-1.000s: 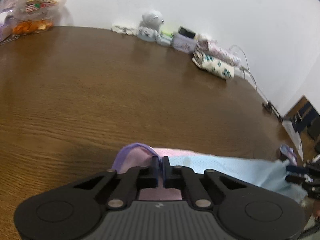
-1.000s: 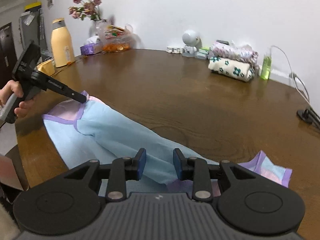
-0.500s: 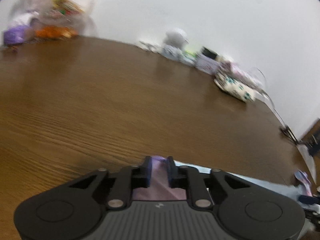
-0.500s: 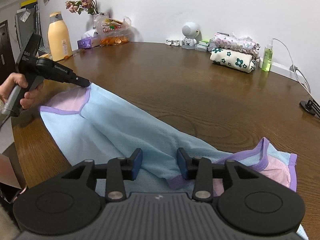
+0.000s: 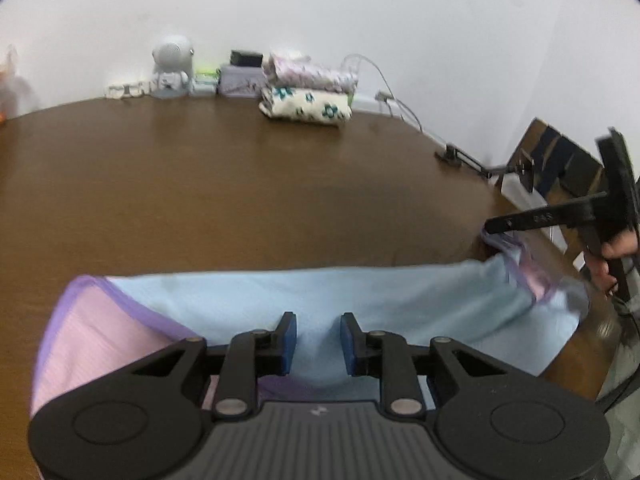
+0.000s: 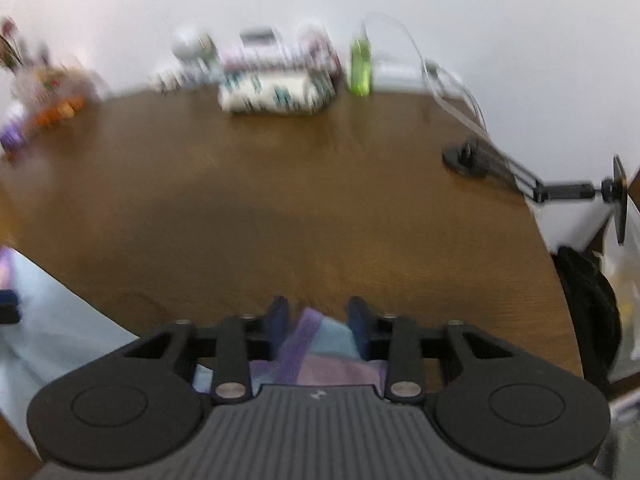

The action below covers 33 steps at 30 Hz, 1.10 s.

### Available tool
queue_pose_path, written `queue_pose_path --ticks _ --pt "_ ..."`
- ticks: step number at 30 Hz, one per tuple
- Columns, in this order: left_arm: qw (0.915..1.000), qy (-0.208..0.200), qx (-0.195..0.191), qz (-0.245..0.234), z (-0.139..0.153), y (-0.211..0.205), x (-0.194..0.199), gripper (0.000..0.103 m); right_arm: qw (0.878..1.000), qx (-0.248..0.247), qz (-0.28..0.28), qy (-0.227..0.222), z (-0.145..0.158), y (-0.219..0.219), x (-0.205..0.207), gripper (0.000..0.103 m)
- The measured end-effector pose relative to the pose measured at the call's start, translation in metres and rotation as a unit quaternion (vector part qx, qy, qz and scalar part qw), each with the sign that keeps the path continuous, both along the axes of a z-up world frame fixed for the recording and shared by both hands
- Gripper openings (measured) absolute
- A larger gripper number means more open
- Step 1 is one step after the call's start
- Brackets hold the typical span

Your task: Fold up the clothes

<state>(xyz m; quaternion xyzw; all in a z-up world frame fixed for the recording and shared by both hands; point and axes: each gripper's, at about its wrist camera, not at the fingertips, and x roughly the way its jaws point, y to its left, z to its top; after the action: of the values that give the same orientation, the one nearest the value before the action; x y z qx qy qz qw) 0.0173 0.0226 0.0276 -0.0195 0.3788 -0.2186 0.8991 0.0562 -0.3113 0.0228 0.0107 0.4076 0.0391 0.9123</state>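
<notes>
The light-blue garment (image 5: 320, 300), trimmed in purple and pink, lay stretched along the near edge of the brown table (image 5: 240, 184). The left gripper (image 5: 318, 336) had just let go: its jaws had been opening and stood apart over the blue cloth, gripping nothing, where a second before they pinched the purple hem. The right gripper (image 6: 318, 320) had just been closing around a purple-edged corner; blur hid whether the pads pressed. A fresh grip for the next fold seemed likely.
</notes>
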Motion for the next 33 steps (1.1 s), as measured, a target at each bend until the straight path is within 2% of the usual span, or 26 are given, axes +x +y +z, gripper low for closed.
queue_pose_path --ticks 3,4,8,10,11,16,19,21,22,23,24,25,27,29,33 --pt "1.0000 0.002 0.007 0.005 0.000 0.001 -0.003 0.023 1.000 0.007 -0.019 0.002 -0.006 0.000 -0.002 0.003" --pt "0.9999 0.005 0.006 0.008 0.000 0.001 0.001 0.023 1.000 0.009 -0.025 0.003 -0.008 0.000 -0.002 0.002" --pt "0.9999 0.006 0.009 0.010 0.000 0.002 0.001 0.023 0.996 0.017 -0.030 -0.087 0.010 -0.012 -0.041 0.002" --pt "0.9999 0.007 0.008 0.013 0.000 0.002 0.002 0.023 0.988 0.042 -0.004 -0.150 0.017 -0.024 -0.080 0.002" --pt "0.9998 0.008 0.007 0.014 0.000 0.001 0.004 0.023 0.986 0.048 -0.010 -0.159 0.012 -0.027 -0.094 0.002" --pt "0.9996 0.016 0.019 0.012 0.003 -0.001 0.006 0.024 0.980 0.068 -0.065 -0.176 -0.019 -0.042 -0.157 0.002" --pt "0.9993 0.019 0.029 0.013 0.004 -0.002 0.008 0.025 0.983 0.072 -0.076 -0.153 -0.033 -0.048 -0.168 0.004" --pt "0.9991 0.021 0.032 0.017 0.006 -0.002 0.007 0.025 0.982 0.081 -0.074 -0.152 -0.034 -0.051 -0.176 0.009" --pt "0.9992 0.020 0.029 0.019 0.008 -0.001 0.006 0.025 0.981 0.090 -0.070 -0.158 -0.032 -0.053 -0.179 0.019" --pt "0.9993 0.018 0.025 0.022 0.010 0.000 0.005 0.025 0.979 0.099 -0.066 -0.164 -0.029 -0.055 -0.183 0.038" --pt "0.9995 0.015 0.019 0.020 0.012 0.000 0.004 0.025 0.976 0.102 -0.067 -0.180 -0.021 -0.056 -0.187 0.043" --pt "0.9997 0.013 0.012 0.019 0.015 0.001 0.003 0.025 0.973 0.102 -0.068 -0.193 -0.015 -0.056 -0.189 0.044" --pt "0.9999 0.004 0.002 0.012 0.021 -0.003 0.003 0.026 0.970 0.102 -0.064 -0.213 -0.004 -0.055 -0.186 0.042" --pt "0.9999 0.000 0.012 0.004 0.019 -0.013 0.004 0.029 0.972 0.106 -0.047 -0.204 0.000 -0.048 -0.167 0.017" --pt "0.9994 0.007 0.033 -0.002 0.011 -0.028 0.007 0.028 0.984 0.103 -0.025 -0.139 -0.019 -0.029 -0.116 0.011"
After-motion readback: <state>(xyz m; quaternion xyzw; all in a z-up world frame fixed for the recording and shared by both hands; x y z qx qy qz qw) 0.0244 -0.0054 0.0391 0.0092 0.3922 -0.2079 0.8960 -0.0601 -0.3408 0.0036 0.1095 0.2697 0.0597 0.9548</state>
